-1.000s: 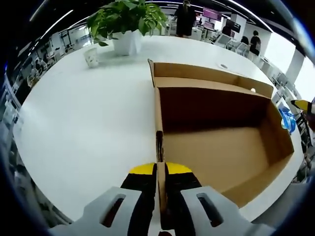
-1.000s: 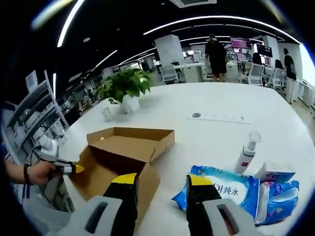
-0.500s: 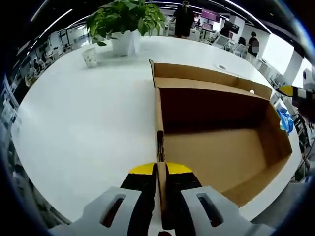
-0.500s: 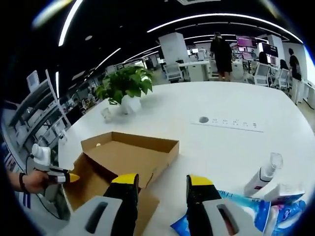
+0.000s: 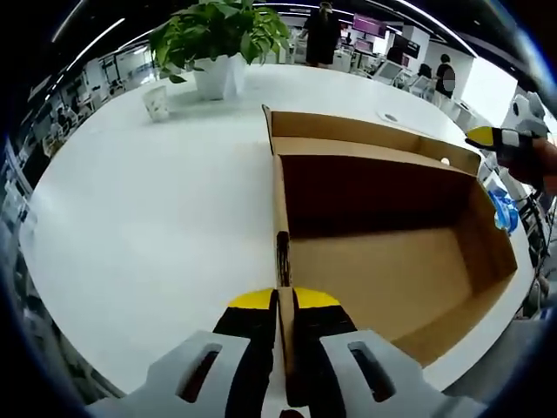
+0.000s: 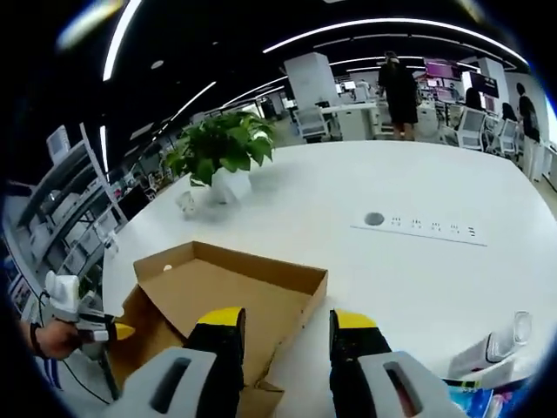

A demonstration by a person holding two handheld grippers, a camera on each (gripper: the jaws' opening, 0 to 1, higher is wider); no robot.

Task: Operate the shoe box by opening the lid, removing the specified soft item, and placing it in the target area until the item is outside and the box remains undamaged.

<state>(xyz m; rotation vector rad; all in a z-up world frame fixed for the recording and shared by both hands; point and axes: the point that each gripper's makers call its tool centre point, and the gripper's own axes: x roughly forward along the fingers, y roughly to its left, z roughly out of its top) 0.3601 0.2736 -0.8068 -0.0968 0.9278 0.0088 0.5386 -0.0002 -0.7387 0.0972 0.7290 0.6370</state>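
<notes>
In the left gripper view, the left gripper (image 5: 284, 300), with black jaws tipped in yellow, is clamped on the near side wall of the open brown cardboard shoe box (image 5: 392, 261); the thin cardboard edge runs up between the two jaws. The box sits on the round white table (image 5: 148, 218), its inside bare brown card in what shows of it. Past the box's far wall, its lid (image 5: 365, 131) lies folded back and flat on the table. At the box's right end, the right gripper (image 5: 480, 135) comes in above the rim, a yellow tip pointing toward the box, with a hand behind it. Just beyond the box's right corner, a bit of blue plastic packet (image 5: 507, 213) peeks out. Farther off, beyond the lid, a small white cup (image 5: 157, 102) stands beside a leafy green plant in a white pot (image 5: 218, 74).

In the right gripper view, the right gripper (image 6: 285, 318) hangs with its jaws parted and nothing between them, just over the near rim of the box (image 6: 226, 292). To the right of the box, low at the edge, lie a white spray bottle (image 6: 496, 348) on its side and the corner of the blue packet (image 6: 474, 405), all on the table (image 6: 392, 261). At the box's left end, the left gripper (image 6: 113, 331) shows with a hand behind it. Beyond the box stand the plant (image 6: 222, 161) and the cup (image 6: 185, 203), and a grey strip of sockets (image 6: 422, 226) is set into the tabletop. Far behind, people stand among office desks.
</notes>
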